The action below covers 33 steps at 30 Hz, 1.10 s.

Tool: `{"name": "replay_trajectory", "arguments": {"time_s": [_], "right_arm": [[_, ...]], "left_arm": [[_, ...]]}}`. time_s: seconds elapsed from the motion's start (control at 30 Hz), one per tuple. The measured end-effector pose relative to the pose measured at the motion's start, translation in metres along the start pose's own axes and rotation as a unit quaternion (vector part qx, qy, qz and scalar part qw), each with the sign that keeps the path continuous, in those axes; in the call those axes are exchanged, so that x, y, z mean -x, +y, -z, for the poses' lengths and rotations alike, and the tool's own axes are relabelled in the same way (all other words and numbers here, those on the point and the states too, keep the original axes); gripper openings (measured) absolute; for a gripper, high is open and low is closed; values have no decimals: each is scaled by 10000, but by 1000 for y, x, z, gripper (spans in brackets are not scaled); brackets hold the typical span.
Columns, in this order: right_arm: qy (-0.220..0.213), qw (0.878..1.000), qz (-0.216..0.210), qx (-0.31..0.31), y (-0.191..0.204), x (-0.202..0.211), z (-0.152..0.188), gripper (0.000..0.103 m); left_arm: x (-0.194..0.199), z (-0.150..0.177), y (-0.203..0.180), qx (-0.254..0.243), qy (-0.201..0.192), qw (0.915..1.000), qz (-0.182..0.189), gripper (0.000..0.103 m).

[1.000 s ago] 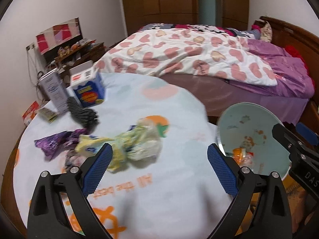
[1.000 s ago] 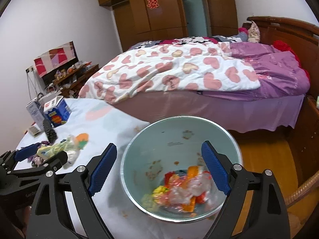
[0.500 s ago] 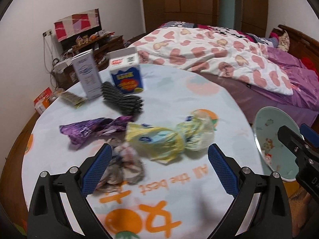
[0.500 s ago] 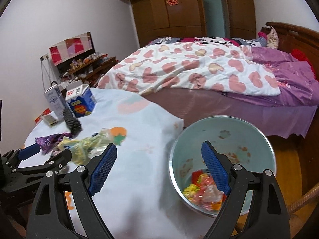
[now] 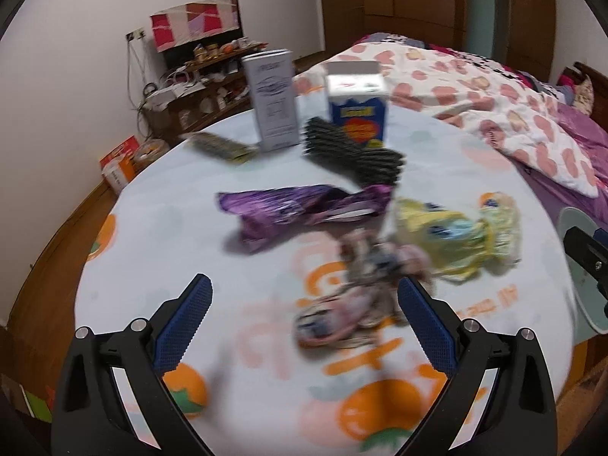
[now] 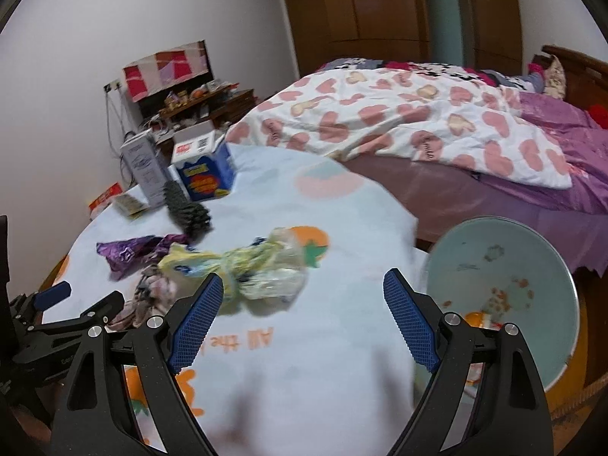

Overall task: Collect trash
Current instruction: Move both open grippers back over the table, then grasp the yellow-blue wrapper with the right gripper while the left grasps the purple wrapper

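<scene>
Bedroom surface strewn with wrappers; both tools, left and right, released. Crumpled pink wrapper, lower centre, is judged next to be grasped.

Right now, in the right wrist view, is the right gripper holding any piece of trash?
No: the right gripper stands wide open above the tablecloth, and the yellow plastic bag lies beyond its fingertips, ungripped.
</scene>
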State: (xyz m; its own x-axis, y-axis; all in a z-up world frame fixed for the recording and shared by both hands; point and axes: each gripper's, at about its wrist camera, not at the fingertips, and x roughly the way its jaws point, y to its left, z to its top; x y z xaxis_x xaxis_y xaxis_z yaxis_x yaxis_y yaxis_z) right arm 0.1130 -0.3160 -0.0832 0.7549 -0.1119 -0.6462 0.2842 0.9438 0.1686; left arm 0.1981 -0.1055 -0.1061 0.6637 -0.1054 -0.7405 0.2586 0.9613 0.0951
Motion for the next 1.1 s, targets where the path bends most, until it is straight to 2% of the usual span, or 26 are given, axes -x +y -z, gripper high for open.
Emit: {"name": "replay_trajectory", "arguments": {"time_s": [0.17, 0.33, 0.43, 0.57, 0.6, 0.63, 0.67, 0.7, 0.8, 0.83, 0.9, 0.97, 1.03, 1.07, 1.1], "right_arm": [[189, 9995, -26, 232, 20, -22, -3, 85], [420, 9988, -124, 200, 33, -50, -16, 85], [717, 9973, -140, -7, 38, -73, -17, 85], [929, 9957, 18, -41, 46, -94, -11, 84], [913, 9958, -20, 1, 49, -96, -10, 80], [906, 9958, -49, 81, 52, -97, -10, 70], [912, 9956, -80, 209, 56, -98, -10, 67], [908, 9952, -75, 350, 61, -99, -10, 58], [895, 9935, -95, 694, 71, -100, -9, 46], [888, 9931, -119, 758, 73, -101, -9, 24], [984, 9923, -282, 690, 70, -105, -7, 23], [958, 9924, -355, 687, 68, -104, -8, 23], [884, 9926, -458, 697, 67, -99, -10, 22], [829, 9928, -517, 687, 66, -95, -11, 20], [761, 9933, -544, 677, 65, -91, -13, 13]], "left_arm": [[-5, 2, 25, 80, -41, 9999, -59, 96], [-10, -11, 45, 16, -194, 9997, -135, 96], [-13, -21, 58, 9, -339, 9994, -111, 96], [-34, -36, 64, -311, -269, 9992, 26, 97], [-39, -41, 62, -395, -267, 9989, -41, 97], [-44, -46, 60, -518, -302, 9982, -84, 97], [-47, -49, 58, -586, -325, 9977, -73, 97], [-52, -53, 55, -652, -338, 9973, -51, 97], [-66, -60, 45, -817, -345, 9959, 152, 97], [-72, -61, 42, -870, -321, 9956, 144, 96], [-87, -63, 35, -928, -172, 9955, 115, 93], [-97, -63, 30, -919, -9, 9956, 180, 85], [-99, -62, 27, -901, 4, 9956, 253, 70], [-98, -62, 26, -905, -15, 9954, 315, 66], [-97, -62, 24, -919, -30, 9951, 359, 58]]}}
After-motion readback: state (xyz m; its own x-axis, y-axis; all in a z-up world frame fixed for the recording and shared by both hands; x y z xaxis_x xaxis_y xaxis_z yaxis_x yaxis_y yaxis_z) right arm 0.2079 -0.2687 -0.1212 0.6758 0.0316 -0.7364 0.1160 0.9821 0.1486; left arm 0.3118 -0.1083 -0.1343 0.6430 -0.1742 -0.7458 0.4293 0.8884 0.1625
